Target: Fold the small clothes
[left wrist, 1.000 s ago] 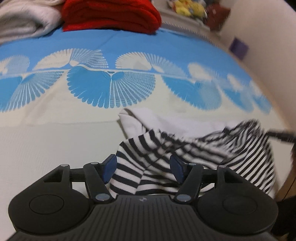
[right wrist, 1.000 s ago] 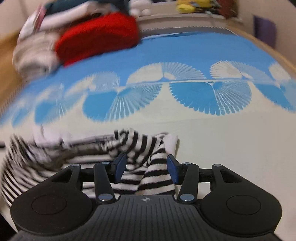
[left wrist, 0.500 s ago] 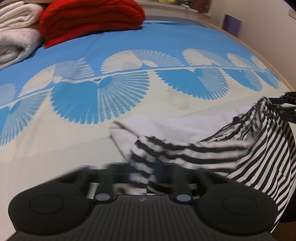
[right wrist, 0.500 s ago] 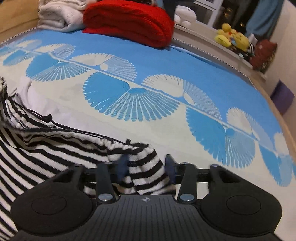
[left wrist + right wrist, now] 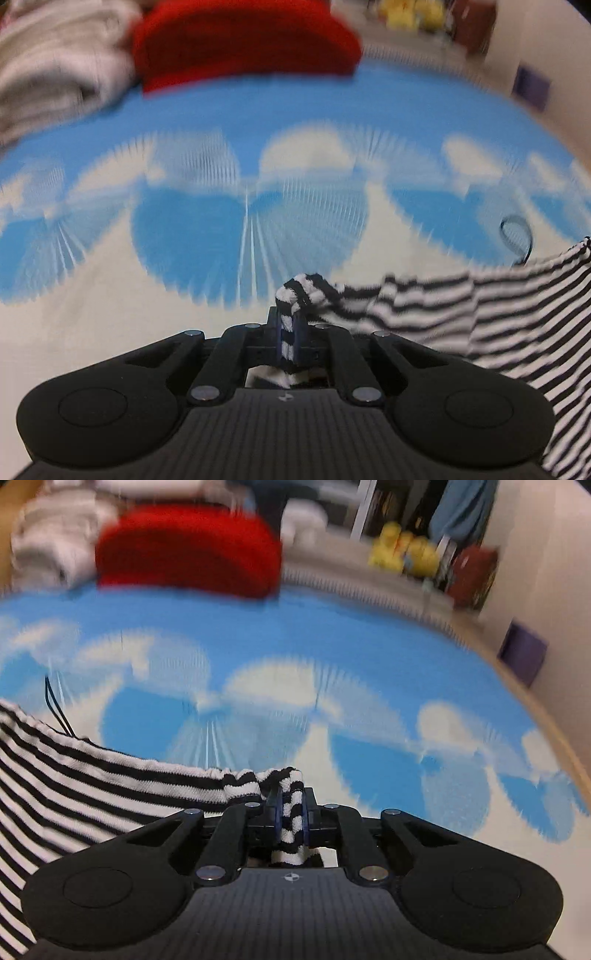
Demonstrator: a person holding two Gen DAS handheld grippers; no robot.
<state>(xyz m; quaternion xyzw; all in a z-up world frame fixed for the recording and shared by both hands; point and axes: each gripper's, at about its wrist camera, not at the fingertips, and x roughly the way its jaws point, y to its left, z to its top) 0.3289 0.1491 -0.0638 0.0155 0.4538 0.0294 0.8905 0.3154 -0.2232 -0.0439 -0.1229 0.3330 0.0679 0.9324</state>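
the striped garment (image 5: pixel 461 314) hangs stretched between my two grippers, above the bed (image 5: pixel 110 295). in the left wrist view it runs off to the right from my left gripper (image 5: pixel 288 332); in the right wrist view the same cloth (image 5: pixel 92 775) runs off to the left from my right gripper (image 5: pixel 290 816). its long axis therefore lies roughly along the line joining the two grippers, with one top corner at each. neither gripper is nearer: each has its own corner.

left gripper: closed down to the thickness of the cloth, clamping a bunched corner of the striped fabric between the pads. a small tuft of the corner stands above the pads.

right gripper: likewise nearly fully closed, pinching the opposite bunched corner, with fabric trailing down behind the pads.

a thin dark drawstring (image 5: pixel 515 236) loops up from the upper edge of the garment, which suggests that edge is a waistband. both views are blurred, so finer detail of the fabric cannot be read.

judgement: the garment is lifted and spread, not yet laid flat. the coming move depends on keeping the held edge taut and level between the grippers while lowering it onto the bed, so the body drapes without creasing.

at the far end of the bed lie a red folded blanket (image 5: pixel 188 550) and pale folded textiles (image 5: pixel 55 66), well apart from the garment.
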